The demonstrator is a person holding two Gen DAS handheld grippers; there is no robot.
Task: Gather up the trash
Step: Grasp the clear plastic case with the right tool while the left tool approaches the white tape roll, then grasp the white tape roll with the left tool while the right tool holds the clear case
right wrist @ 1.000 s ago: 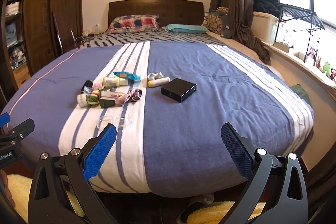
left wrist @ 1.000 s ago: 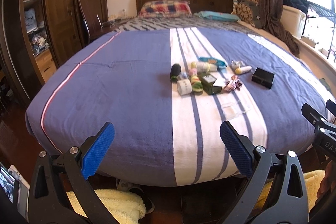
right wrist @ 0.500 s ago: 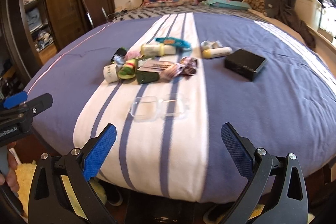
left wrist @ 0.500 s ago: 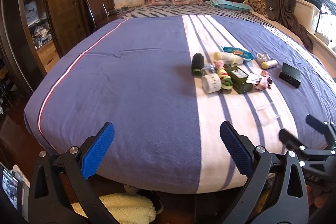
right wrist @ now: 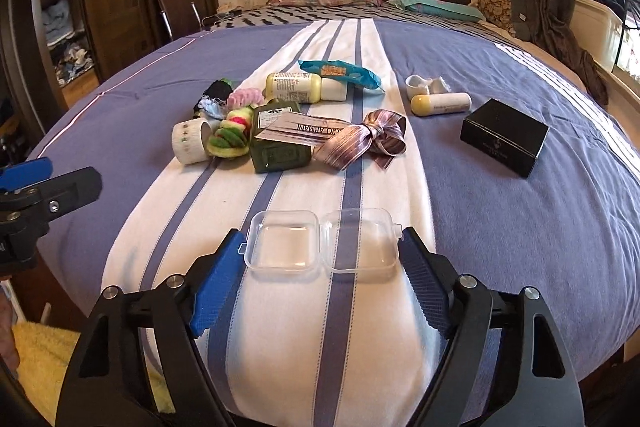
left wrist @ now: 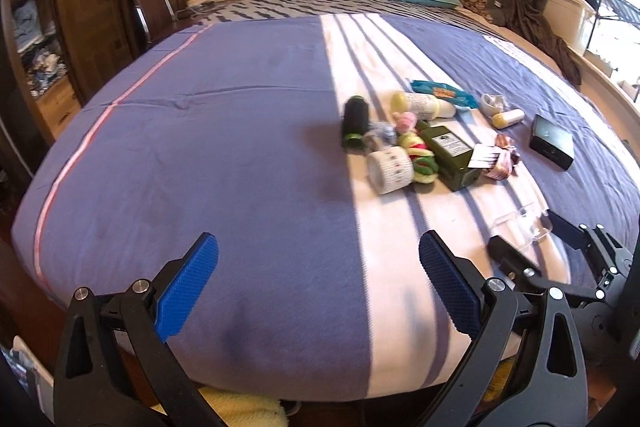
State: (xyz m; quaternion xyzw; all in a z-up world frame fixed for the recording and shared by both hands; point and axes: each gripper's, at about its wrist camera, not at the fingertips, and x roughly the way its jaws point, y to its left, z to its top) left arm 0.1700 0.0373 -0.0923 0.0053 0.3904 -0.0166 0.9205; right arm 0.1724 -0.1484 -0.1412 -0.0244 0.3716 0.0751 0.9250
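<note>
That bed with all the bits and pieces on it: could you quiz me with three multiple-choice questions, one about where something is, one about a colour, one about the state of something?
1. Where does the clear hinged plastic case lie?
A. between the right gripper's blue fingers, on the white stripe of the bedspread
B. on top of the black box
C. on the pillow

2. What colour is the flat rectangular bottle under the printed card?
A. red
B. dark green
C. white

3. What state is the left gripper in?
A. shut on a bottle
B. open, holding nothing
C. shut on a ribbon

Answers: 1 A, the case sits flat between the open fingers, near the bed's foot. 2 B, its body shows dark green beside the striped ribbon bow. 3 B, its fingers stand wide apart over bare bedspread.
</note>
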